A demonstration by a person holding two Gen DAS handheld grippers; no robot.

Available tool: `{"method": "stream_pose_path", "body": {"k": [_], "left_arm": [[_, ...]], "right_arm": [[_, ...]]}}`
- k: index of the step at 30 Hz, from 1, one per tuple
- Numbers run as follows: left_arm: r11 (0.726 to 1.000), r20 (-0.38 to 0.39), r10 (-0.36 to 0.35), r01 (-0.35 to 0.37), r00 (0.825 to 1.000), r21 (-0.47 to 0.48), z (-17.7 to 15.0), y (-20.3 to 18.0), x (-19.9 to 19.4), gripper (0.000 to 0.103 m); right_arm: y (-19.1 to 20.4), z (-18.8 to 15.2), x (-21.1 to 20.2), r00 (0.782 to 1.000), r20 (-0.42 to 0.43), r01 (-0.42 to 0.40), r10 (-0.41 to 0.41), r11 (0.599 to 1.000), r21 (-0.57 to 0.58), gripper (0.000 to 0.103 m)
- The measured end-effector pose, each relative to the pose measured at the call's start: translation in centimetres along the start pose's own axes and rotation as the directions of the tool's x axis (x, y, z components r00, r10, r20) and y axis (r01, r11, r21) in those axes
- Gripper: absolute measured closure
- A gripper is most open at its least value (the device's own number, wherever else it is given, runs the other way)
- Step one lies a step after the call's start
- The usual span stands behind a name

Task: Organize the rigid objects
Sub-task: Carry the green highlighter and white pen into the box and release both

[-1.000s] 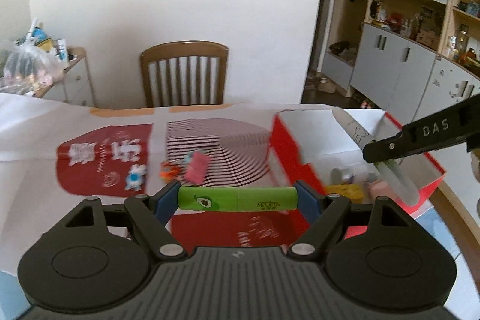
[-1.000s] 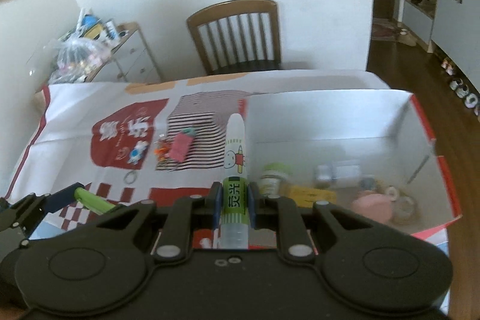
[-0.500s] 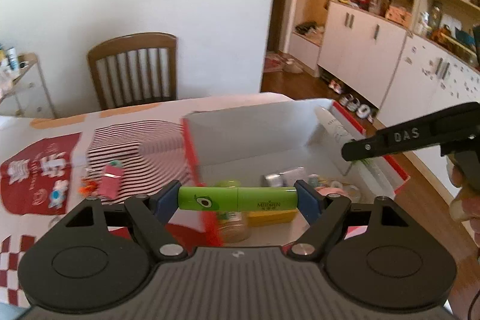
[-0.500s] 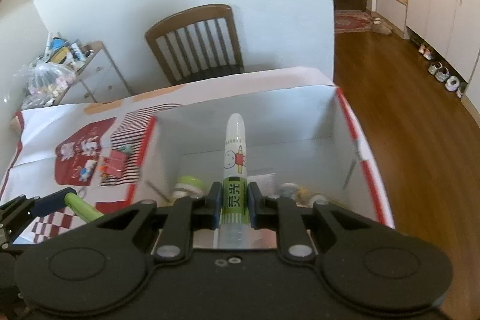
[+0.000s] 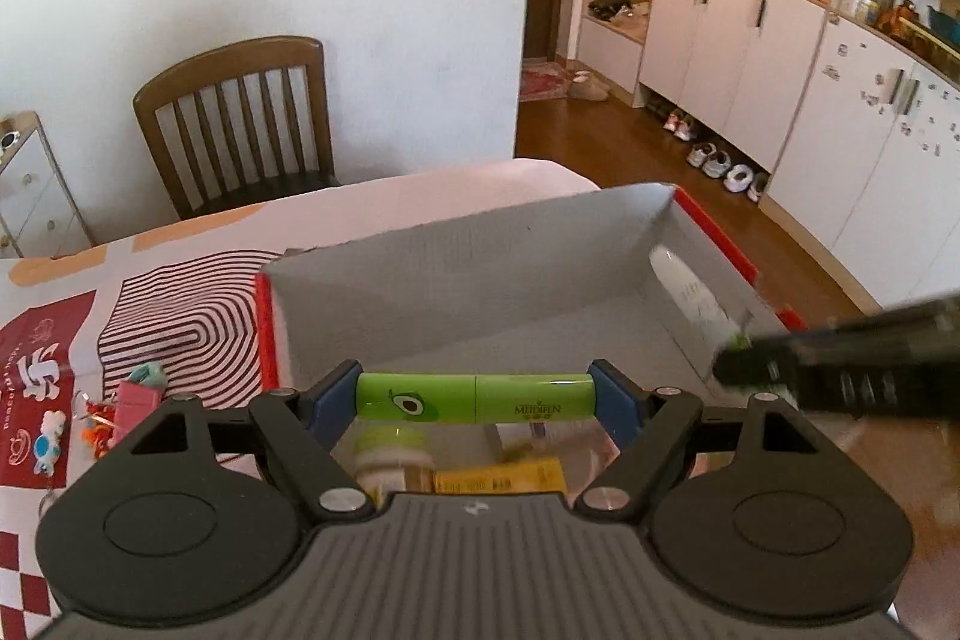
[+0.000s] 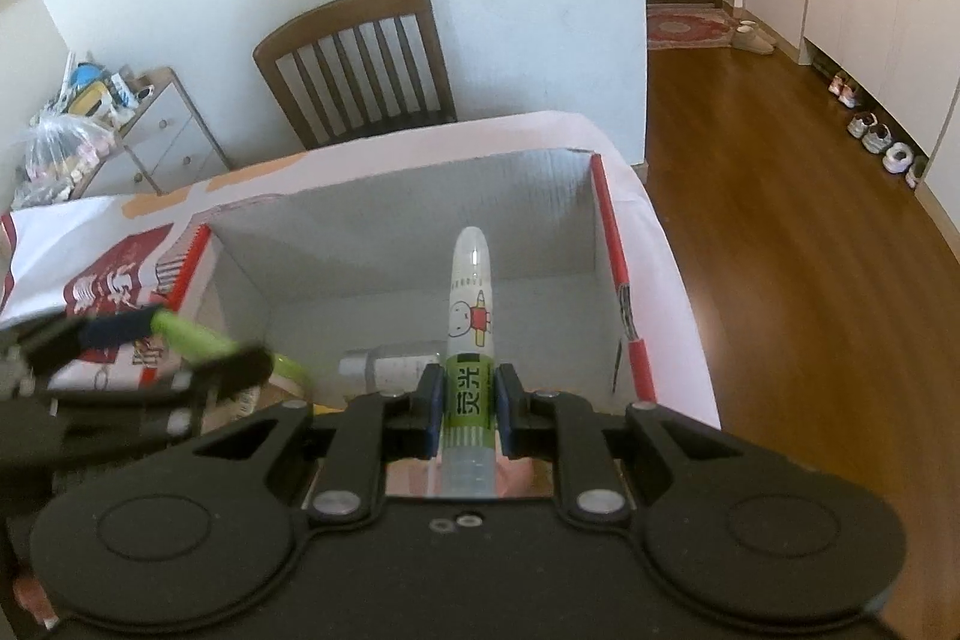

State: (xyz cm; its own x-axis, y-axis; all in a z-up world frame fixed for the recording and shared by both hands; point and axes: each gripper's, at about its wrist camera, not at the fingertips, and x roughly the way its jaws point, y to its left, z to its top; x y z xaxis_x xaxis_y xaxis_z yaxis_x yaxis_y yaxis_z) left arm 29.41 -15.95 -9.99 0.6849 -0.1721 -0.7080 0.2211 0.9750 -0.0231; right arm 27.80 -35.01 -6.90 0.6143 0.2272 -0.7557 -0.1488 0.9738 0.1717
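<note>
While both grippers hang over the open red-edged box (image 5: 714,232), each is clamped on its own item. In the left wrist view, the left gripper (image 5: 477,397) holds a green tube (image 5: 474,396) crosswise at the centre of the frame, one blue pad pressing on each end (an avocado cartoon and small lettering show on its side). Below the tube, inside the box, lie a yellow pack (image 5: 498,477) and a green-lidded jar (image 5: 390,451), both partly hidden by the gripper body. At the right edge of that frame the right gripper (image 5: 744,370) shows as a dark, blurred bar, with the white glue pen (image 5: 690,295) slanting up from it toward the box's right wall.

In the right wrist view, the right gripper (image 6: 468,400) is shut on the glue pen (image 6: 471,304) at its green label, so the pen points straight away from the camera, its rounded white tip over the middle of the box (image 6: 609,232) and a cartoon figure on the barrel. A clear bottle (image 6: 390,367) lies on the box floor just left of the pen. At the left edge of this frame the left gripper (image 6: 198,349) appears blurred, the green tube (image 6: 186,334) in its grip above the box's left side.

The box sits on a counter (image 5: 480,184) with a red-and-white patterned cloth (image 5: 198,316); small toys (image 5: 126,400) lie on the cloth left of the box. A wooden chair (image 5: 240,124) stands beyond, against the white wall.
</note>
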Motion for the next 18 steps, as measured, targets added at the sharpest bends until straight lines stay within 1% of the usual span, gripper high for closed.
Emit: {"method": "stream_pose_path", "body": {"k": [4, 8, 13, 15, 18], "left_arm": [[1.000, -0.054, 0.023, -0.023, 0.998, -0.011, 0.9, -0.4, 3.0, 0.022], [0.999, -0.109, 0.053, -0.051, 0.993, 0.014, 1.0, -0.7, 5.5, 0.022], [0.996, -0.174, 0.086, -0.087, 0.981, -0.001, 1.2, -0.4, 7.8, 0.022], [0.996, -0.202, 0.088, -0.092, 0.975, -0.006, 1.4, -0.3, 8.5, 0.022], [0.995, -0.237, 0.100, -0.102, 0.966, 0.006, 1.6, -0.5, 9.2, 0.022]], "right_arm": [[-0.4, 0.0, 1.2, 1.000, -0.026, -0.008, 0.008, 1.000, 0.000, 0.087], [-0.7, 0.0, 2.4, 0.999, -0.051, -0.006, 0.007, 1.000, 0.002, 0.087], [-0.3, -0.1, 3.0, 0.998, -0.068, -0.012, 0.010, 1.000, -0.027, 0.087], [-0.3, 0.0, 3.1, 0.997, -0.072, -0.013, 0.010, 0.999, -0.044, 0.087], [-0.3, -0.1, 3.5, 0.996, -0.092, -0.011, 0.006, 0.998, -0.054, 0.087]]}}
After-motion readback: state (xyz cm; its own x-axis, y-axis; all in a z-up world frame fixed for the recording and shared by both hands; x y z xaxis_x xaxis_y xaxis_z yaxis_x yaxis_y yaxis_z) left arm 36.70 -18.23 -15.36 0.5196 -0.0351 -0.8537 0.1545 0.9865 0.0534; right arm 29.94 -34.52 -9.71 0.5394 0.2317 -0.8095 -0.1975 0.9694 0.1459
